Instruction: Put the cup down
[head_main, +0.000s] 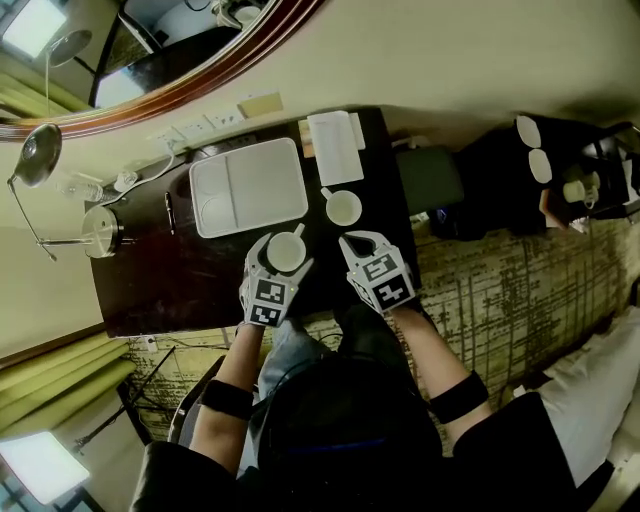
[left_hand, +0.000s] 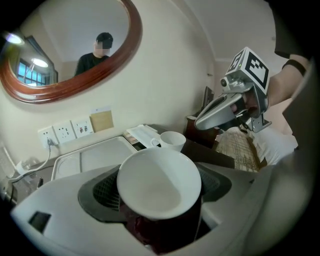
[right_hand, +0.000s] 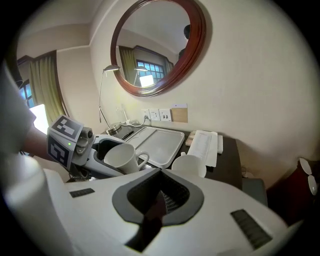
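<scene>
Left gripper (head_main: 284, 247) is clamped round the cup (left_hand: 159, 182), upright at the table's (head_main: 190, 285) near edge by the tray (head_main: 250, 185), probably ready to set down, while the right gripper (head_main: 353, 241) hangs shut and empty alongside.

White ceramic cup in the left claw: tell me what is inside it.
The white ceramic cup held in the left claw shows only a bare white interior, nothing in it. What lies under it is covered.

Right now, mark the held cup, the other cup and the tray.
held cup (head_main: 285, 250), head view, its open mouth
other cup (head_main: 343, 208), head view, its open mouth
tray (head_main: 265, 180), head view, bare floor of its large section
</scene>
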